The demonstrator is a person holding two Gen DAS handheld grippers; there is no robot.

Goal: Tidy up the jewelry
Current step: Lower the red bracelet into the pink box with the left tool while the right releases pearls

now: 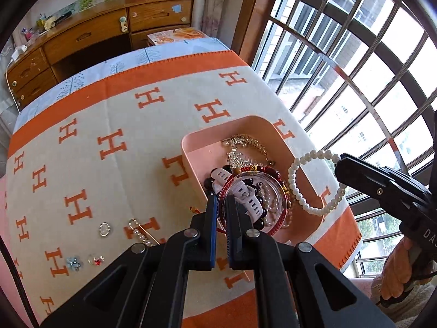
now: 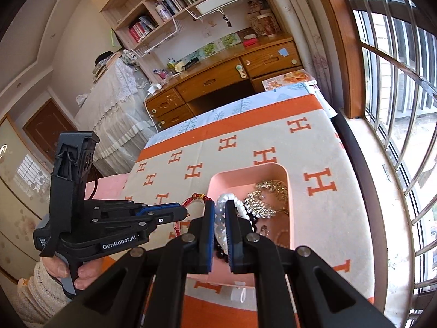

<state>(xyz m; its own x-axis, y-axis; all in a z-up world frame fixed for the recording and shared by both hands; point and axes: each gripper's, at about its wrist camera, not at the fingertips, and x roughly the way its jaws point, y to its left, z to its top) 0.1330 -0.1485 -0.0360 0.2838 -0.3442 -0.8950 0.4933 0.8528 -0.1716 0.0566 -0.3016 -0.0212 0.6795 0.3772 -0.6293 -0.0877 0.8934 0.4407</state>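
My left gripper [image 1: 221, 199] is shut on a thin red cord bracelet [image 1: 228, 184], held as a loop just above the near end of the pink tray [image 1: 191, 147]. The right wrist view shows that gripper [image 2: 184, 213] from the side, with the red cord [image 2: 198, 196] at its tips. My right gripper [image 2: 220, 207] is shut on a white pearl bracelet [image 2: 225, 197], which hangs as a loop [image 1: 293, 188] over the tray's right wall from the gripper's tip [image 1: 338, 164]. In the tray [image 2: 289, 191] lie a gold-and-crystal necklace [image 1: 243, 143], dark beads and a white strap [image 1: 221, 176].
Loose on the orange-and-cream H-patterned cloth [image 1: 109, 109], left of the tray, lie a small crystal ring [image 1: 104, 229], a pearl hairpin [image 1: 139, 232], a blue flower piece [image 1: 73, 263] and a red-stone piece [image 1: 96, 260]. Barred window [image 1: 355, 54] on the right; wooden desk [image 1: 95, 30] beyond.
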